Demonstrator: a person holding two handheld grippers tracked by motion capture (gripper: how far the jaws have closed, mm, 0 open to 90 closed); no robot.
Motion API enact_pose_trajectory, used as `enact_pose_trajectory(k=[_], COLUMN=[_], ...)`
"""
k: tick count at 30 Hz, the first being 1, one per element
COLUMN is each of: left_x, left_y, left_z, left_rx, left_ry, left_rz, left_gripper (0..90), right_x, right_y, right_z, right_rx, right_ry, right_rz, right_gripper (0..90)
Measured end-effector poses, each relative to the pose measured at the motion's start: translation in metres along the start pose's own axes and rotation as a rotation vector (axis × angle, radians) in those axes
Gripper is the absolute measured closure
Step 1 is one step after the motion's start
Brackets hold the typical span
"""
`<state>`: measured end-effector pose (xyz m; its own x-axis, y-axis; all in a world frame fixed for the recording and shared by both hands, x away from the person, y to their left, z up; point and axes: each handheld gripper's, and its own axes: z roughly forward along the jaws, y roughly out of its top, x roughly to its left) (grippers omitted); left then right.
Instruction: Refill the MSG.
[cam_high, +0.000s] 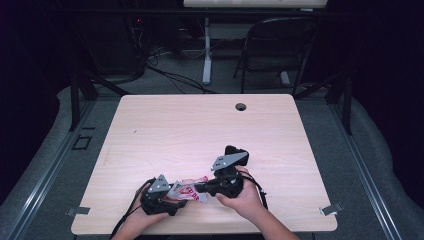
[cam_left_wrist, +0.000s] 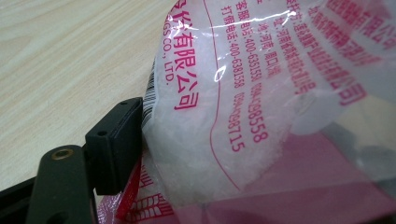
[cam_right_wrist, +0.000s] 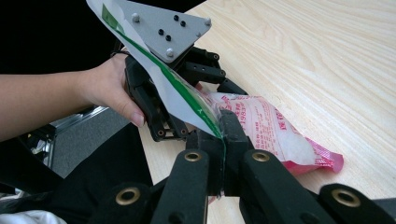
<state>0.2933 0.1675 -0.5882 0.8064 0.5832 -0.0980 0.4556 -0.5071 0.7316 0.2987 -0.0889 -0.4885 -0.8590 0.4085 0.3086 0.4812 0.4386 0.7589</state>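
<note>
**Count of things on and around the table**

There is one table (cam_high: 150, 130) with one hole (cam_high: 241, 106) in it. On it lies one bag (cam_high: 189, 191). Two grippers are there: left gripper (cam_high: 176, 199) and right gripper (cam_high: 201, 188). Behind the table stands one chair (cam_high: 277, 47).

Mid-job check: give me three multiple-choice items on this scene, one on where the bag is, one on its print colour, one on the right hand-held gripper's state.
1. The bag lies:
A. by the far hole
B. on the floor
C. at the table's near edge

2. The bag's lettering is:
A. blue
B. pink
C. yellow

3. The right hand-held gripper is:
A. shut on the bag's green-striped edge
B. open above the table
C. shut on nothing

Key: C, the high view shows it close to the person's hands; B, the left gripper view shows pink characters; A, the jaws pinch that edge in the right gripper view.
</note>
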Motion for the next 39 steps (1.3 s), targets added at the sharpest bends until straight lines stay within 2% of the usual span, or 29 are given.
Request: enact_pose_trajectory(k=[10, 19, 21, 29, 33, 36, 39], left_x=[-0.001, -0.007, -0.007, -0.008, -0.010, -0.010, -0.012], left_y=[0.008, 0.010, 0.010, 0.009, 0.008, 0.008, 0.009], left_z=[0.007, 0.012, 0.012, 0.010, 0.010, 0.009, 0.009], left_rx=[0.025, 0.024, 0.016, -0.002, -0.004, -0.006, -0.006], left_ry=[-0.013, 0.036, 0.043, 0.042, 0.052, 0.059, 0.084], left_rz=[0.022, 0.080, 0.073, 0.091, 0.098, 0.089, 0.084], left_gripper=[22.7, 24.7, 28.2, 45.3, 48.8, 49.9, 50.8], right_x=[0.000, 0.003, 0.003, 0.001, 0.000, 0.000, 0.000], right_y=[-0.006, -0.009, -0.008, -0.008, -0.008, -0.007, -0.006], right_z=[-0.003, -0.003, -0.003, -0.008, -0.009, -0.009, -0.010], right_rx=[-0.003, -0.004, -0.005, -0.024, -0.032, -0.034, -0.030], right_ry=[0.005, -0.011, -0.009, -0.019, -0.024, -0.030, -0.044], right_rz=[-0.001, -0.002, -0.002, 0.016, 0.026, 0.027, 0.024], right_gripper=[90.0, 90.0, 90.0, 90.0, 90.0, 90.0, 90.0])
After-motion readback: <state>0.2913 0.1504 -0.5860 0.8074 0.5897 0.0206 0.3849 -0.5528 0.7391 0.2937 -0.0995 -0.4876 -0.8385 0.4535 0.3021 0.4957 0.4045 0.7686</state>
